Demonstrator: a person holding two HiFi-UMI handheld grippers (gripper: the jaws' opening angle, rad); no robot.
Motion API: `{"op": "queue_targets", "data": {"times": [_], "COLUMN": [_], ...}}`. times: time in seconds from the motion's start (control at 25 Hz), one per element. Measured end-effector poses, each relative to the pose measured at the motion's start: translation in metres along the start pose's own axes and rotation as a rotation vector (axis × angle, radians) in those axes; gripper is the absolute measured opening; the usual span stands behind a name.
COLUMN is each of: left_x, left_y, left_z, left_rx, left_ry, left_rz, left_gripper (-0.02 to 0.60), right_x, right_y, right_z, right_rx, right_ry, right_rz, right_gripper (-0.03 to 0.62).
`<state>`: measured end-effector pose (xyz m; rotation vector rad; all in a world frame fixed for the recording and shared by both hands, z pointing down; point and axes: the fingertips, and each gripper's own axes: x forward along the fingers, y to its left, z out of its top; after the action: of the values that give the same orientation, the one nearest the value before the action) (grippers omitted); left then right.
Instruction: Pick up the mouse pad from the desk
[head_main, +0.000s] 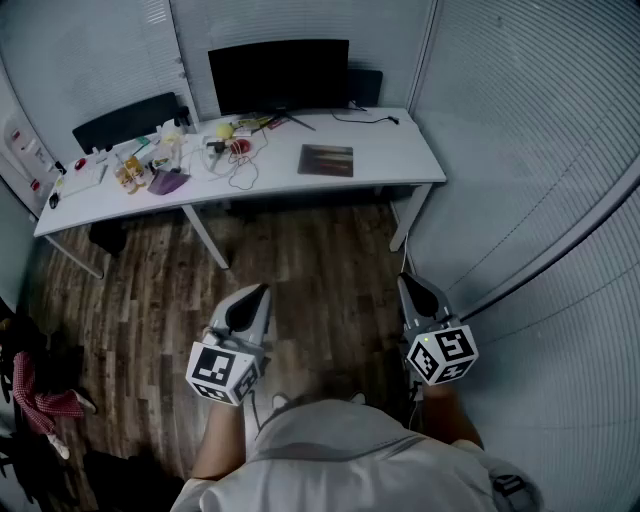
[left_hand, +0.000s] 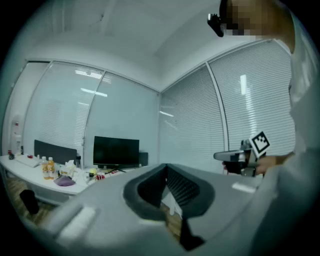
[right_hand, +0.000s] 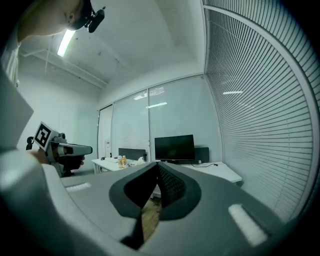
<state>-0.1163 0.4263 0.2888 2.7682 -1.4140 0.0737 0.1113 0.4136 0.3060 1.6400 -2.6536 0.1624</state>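
Standing well back from the table (head_main: 405, 150), person holds left gripper (head_main: 258, 295) and right gripper (head_main: 410, 285) level, both jaws closed on nothing; reads as a neutral carry pose before the approach. Mouse pad (head_main: 326, 160) lies flat on the table's right half, apart from the clutter (head_main: 170, 160) at left, so the pick looks not yet started.

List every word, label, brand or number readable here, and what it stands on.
No text is readable.
Cube on left gripper: square markers, no letters.
Cube on right gripper: the same.
Bottles: labels too small.
Mouse pad: blurred pattern, no words.
Monitor: dark, no brand visible.
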Motion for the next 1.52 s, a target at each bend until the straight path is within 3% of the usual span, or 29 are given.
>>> {"op": "queue_targets", "data": {"times": [0.72, 1.04, 1.28, 1.52], "left_x": [-0.012, -0.034, -0.046, -0.008], "left_y": [0.028, 0.079, 0.128, 0.154], "left_z": [-0.009, -0.032, -0.068, -0.072], "left_rx": [-0.014, -0.049, -0.09, -0.08], "left_ry": [0.017, 0.059, 0.108, 0.122], "left_rz": [-0.017, -0.034, -0.061, -0.079], "left_gripper": [0.002, 0.002, 0.002, 0.002], "right_x": [0.015, 0.05, 0.08, 0.122], "right_y": [0.024, 0.054, 0.088, 0.069], "right_z": [-0.002, -0.014, -0.046, -0.055], "right_rx": [0.021, 0.022, 0.025, 0.024], "right_ry": [-0.016, 0.041, 0.116, 0.149], "right_rz": [-0.007, -0.06, -0.092, -0.107], "right_gripper": [0.003, 0.003, 0.003, 0.003]}}
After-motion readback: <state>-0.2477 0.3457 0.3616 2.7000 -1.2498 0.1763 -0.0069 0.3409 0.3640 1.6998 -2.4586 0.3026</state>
